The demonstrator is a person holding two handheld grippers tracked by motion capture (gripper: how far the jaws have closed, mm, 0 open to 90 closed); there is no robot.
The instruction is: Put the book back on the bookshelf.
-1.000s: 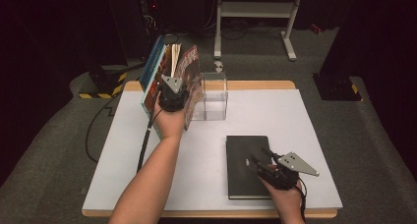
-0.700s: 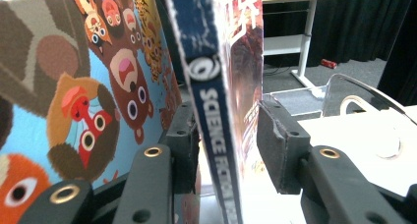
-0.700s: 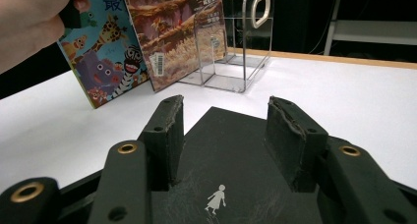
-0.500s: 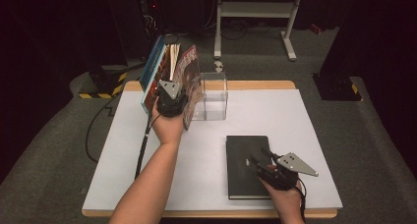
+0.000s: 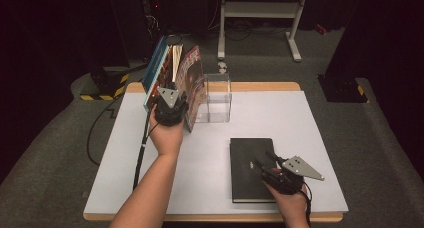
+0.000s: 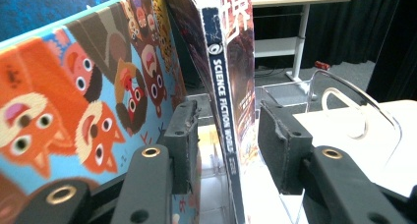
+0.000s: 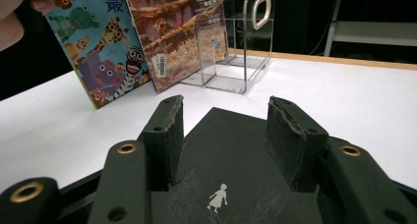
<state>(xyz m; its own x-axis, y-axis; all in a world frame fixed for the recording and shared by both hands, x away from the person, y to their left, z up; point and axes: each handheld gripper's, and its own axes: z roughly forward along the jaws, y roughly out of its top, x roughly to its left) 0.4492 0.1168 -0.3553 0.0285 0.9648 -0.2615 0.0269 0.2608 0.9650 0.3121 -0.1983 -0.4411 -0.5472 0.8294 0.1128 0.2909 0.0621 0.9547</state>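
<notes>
Several books lean against a clear acrylic rack (image 5: 219, 95) at the back left of the white table (image 5: 310, 133). My left gripper (image 5: 172, 100) is among them. In the left gripper view its jaws (image 6: 228, 108) straddle the spine of a science fiction magazine (image 6: 223, 86), with gaps on both sides, so it is open. A children's book with cartoon animals (image 6: 88, 101) leans to the left of it. My right gripper (image 5: 258, 161) hovers open over a black book (image 5: 245, 153) lying flat at the front right; its cover (image 7: 221, 135) shows between the pads.
The rack (image 7: 241, 47) has an empty compartment on its right. A cable (image 5: 142, 148) trails from the left gripper over the table's left side. A white desk frame (image 5: 260, 8) stands on the floor beyond the table.
My left gripper has drawn back a little toward the near side and left, staying astride the magazine. The right gripper and black book have stayed put.
</notes>
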